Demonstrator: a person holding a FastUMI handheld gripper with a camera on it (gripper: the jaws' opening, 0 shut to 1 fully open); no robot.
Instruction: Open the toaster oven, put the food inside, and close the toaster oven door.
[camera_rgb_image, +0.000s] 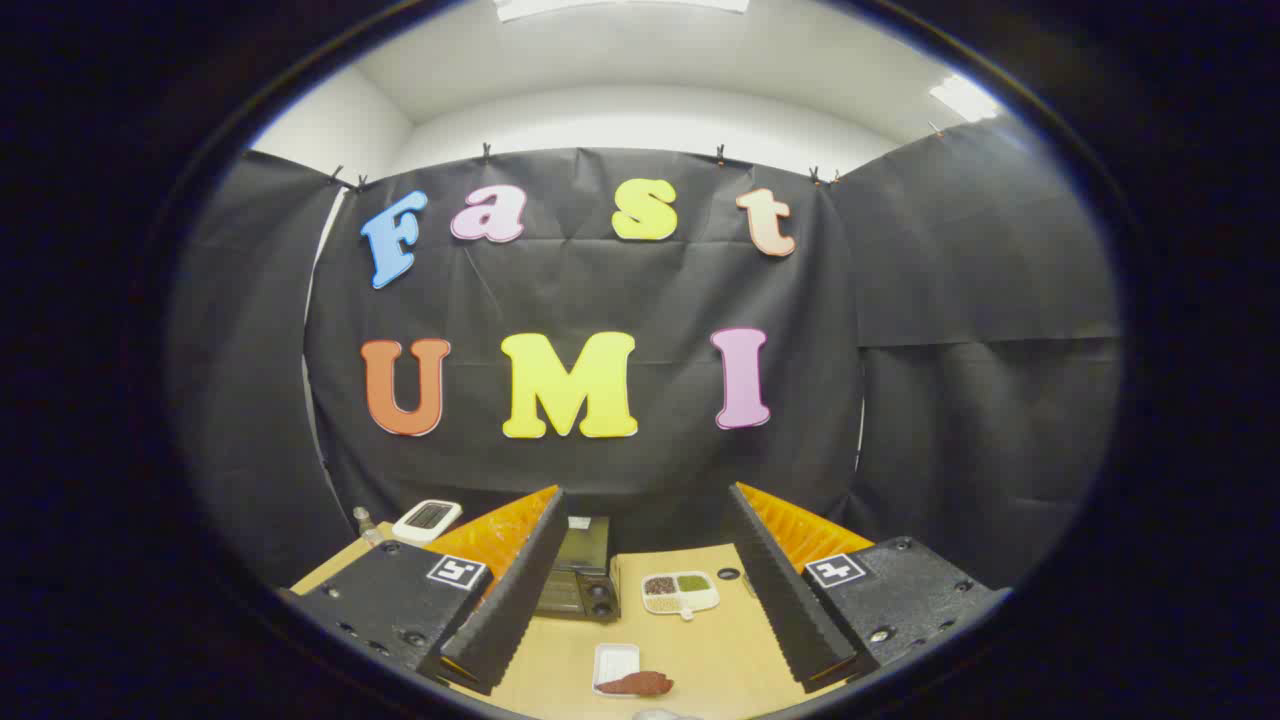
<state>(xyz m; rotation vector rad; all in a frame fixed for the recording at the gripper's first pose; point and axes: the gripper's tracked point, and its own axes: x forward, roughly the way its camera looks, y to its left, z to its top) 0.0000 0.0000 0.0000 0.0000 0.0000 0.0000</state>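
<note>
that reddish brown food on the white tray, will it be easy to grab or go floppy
The food looks lumpy and irregular, so probably soft and light; it may sag or slip rather than roll. Its small white tray looks thin and could slide on the table. The gripper is open, well above it.

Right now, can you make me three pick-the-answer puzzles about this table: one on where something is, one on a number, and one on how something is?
1. Where is the toaster oven?
A. At the back of the table, beyond the tongs
B. Between the tongs' tips
C. On the white tray

2. How many sections show in the divided dish?
A. One
B. Three
C. Six

3. How are the tongs?
A. Shut on the food
B. Shut on the dish
C. Open, holding nothing

Answers: 1 A, it stands near the wall behind the left finger. 2 B, three fillings lie apart. 3 C, the fingers stand wide apart, with the reddish-brown food by the white tray untouched between them.
</note>
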